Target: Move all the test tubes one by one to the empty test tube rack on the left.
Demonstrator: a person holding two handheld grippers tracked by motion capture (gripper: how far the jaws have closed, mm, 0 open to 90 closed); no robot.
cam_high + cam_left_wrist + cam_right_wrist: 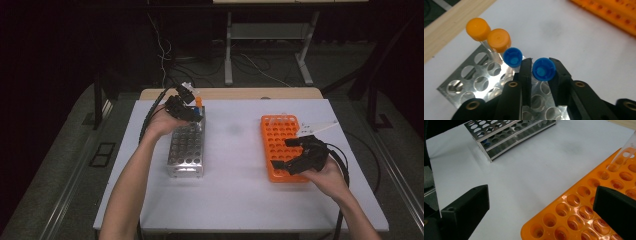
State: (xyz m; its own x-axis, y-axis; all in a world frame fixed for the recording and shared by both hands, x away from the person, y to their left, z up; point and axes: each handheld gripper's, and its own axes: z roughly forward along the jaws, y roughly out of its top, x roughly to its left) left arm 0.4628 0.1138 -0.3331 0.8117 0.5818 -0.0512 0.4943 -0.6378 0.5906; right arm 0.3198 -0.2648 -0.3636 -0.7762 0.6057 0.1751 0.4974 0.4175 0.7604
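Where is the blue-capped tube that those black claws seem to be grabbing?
In the left gripper view, the blue-capped tube sits between the left gripper jaws, over the metal rack, beside another blue cap.

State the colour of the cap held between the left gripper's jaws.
Blue cap, clearest in the left gripper view.

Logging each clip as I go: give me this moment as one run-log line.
left hand-held gripper: shut on blue-capped tube at metal rack | right hand-held gripper: open over orange rack
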